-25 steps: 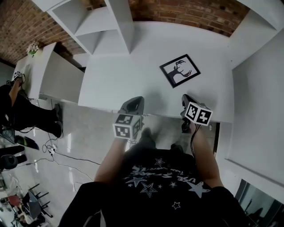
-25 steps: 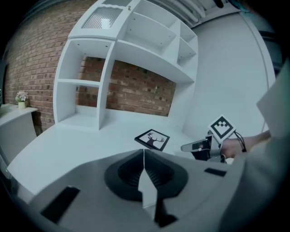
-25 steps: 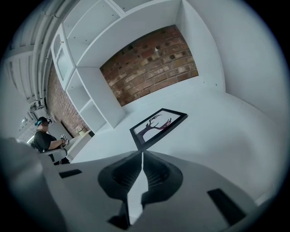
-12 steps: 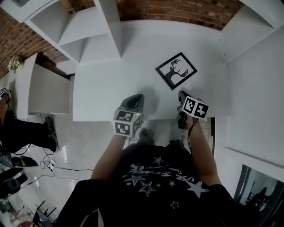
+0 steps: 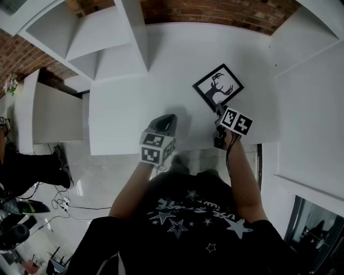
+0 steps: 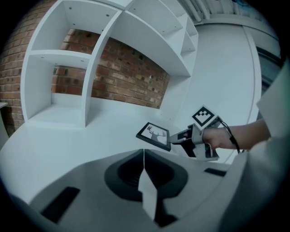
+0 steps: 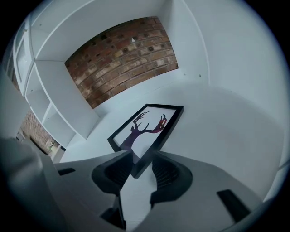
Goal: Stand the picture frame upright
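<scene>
White worktop (image 5: 134,102) is seen from above, w/ white shelves (image 5: 102,37) at its back-left corner and a brick wall (image 5: 215,13) behind the back edge. The picture frame (image 5: 217,87), black-rimmed w/ a dark deer silhouette on a white ground, is laid flat on the worktop. It is placed in the right half, nearer to the right edge than to the left, approx. midway btw. the front and back edges. It is turned diagonally, so one corner is pointed toward the front edge.

The right gripper (image 7: 141,156) is tilted down at that front corner. Its jaws have just been opening and are now set wide, w/ the corner of the frame taken in btw. them; the pads are not pressed on the rim.

The left gripper (image 6: 144,152) is held over the front edge of the worktop, to the left of the frame and well apart from it. Its jaws are closed completely, pad on pad.
</scene>
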The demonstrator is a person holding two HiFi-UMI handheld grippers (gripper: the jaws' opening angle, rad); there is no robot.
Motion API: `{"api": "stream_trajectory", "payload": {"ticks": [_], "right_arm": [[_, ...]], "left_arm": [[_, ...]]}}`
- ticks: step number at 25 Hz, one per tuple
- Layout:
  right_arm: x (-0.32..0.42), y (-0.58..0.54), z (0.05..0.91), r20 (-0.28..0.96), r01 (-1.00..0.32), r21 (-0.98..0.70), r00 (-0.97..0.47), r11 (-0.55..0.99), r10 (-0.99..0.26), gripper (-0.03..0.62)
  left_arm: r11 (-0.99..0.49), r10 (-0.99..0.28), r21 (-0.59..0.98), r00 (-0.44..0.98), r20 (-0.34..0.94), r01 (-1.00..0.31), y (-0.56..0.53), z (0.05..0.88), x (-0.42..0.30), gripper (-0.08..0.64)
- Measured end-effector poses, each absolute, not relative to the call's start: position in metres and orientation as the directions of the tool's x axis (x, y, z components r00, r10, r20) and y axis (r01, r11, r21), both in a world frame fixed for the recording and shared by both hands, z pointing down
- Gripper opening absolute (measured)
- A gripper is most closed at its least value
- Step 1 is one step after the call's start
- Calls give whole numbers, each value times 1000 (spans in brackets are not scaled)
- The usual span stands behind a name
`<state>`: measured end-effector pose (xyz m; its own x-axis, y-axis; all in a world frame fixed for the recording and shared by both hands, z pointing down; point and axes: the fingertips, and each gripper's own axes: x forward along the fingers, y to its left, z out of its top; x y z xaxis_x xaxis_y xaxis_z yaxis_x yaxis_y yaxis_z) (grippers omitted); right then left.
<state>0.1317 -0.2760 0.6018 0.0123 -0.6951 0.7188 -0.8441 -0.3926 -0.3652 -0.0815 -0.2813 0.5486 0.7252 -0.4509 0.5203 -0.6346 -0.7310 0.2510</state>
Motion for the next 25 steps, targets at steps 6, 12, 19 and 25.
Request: {"api": "stream_trajectory", "payload": {"ticks": [6, 12, 19, 25], "right_arm": [[139, -282, 610, 758, -881, -251, 78, -400, -647, 152], [142, -287, 615, 771, -912, -187, 95, -366, -630, 169], [140, -290, 615, 789, -938, -163, 61, -304, -611, 169], [137, -278, 615, 791, -957, -169, 11, -236, -611, 158]], "left_arm": [[-734, -444, 249, 723, 529, -632, -284, 554, -81, 18], [-726, -459, 234, 709, 536, -647, -284, 556, -80, 18], [-695, -501, 222, 682, 533, -684, -276, 552, -82, 18], [-664, -530, 210, 650, 545, -718, -263, 554, -86, 18]]}}
